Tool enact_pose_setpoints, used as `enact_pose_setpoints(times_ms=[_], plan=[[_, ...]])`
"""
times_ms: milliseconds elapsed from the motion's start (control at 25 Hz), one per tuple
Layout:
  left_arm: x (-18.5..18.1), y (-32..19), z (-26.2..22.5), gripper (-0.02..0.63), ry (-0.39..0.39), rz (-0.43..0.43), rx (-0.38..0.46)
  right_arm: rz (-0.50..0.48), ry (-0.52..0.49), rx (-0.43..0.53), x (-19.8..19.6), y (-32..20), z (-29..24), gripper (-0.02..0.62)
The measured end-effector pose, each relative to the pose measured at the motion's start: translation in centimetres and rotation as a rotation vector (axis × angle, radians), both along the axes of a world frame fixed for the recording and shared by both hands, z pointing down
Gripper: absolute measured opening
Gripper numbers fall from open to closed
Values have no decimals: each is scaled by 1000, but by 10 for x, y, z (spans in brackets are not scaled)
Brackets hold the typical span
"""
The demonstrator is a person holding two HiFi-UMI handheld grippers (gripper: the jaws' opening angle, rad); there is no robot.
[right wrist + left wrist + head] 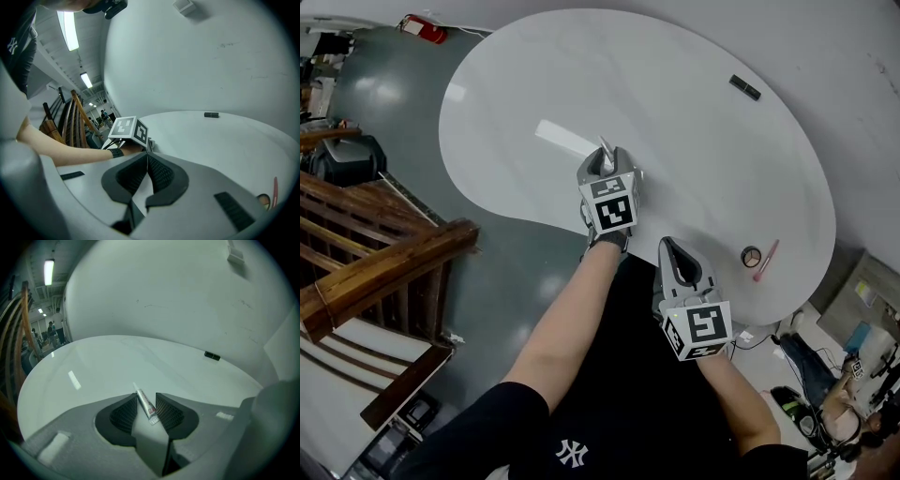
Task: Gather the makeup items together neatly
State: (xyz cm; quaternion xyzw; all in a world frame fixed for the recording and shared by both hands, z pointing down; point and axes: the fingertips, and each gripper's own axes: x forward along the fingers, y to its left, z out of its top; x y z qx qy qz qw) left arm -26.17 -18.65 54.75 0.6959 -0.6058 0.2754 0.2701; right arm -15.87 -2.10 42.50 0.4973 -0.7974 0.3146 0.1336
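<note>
The left gripper (145,395) stands narrowly parted with a small white tube (147,408) (red print, too small to read) between its pads on the white table (675,122), the right gripper (147,158) nearer, closed on nothing, and a round compact (752,256) and pink stick (766,260) lying at the table's near right edge

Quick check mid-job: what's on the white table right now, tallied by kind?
Small white squeeze tube: 1
Slim pink stick: 1
Small round dark-rimmed pot: 1
Flat black rectangular case: 1
Total: 4
</note>
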Motion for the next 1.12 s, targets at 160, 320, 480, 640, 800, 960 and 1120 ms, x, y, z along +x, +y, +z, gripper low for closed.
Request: enact_pose_setpoints(times_ms=[160,320,480,640,800,960,1120], plan=[[0,3,0,112,-19,2,-8,21,2,-4,7,-1,1,17],[4,1,0,72,-27,26,-5,42,4,-10,15,-3,4,17],[7,1,0,69,-30,43,-1,57,4,-12,22,-2,5,17],[17,5,-4,68,-29,77,4,74,3,-11,33,-2,5,17],[36,11,-12,69,-24,121,18,84,2,-8,43,0,5,17],[54,21,-20,69,-13,161,29,86,6,3,50,4,0,17],[75,34,-28,69,-8,205,39,94,9,17,63,10,-6,17]])
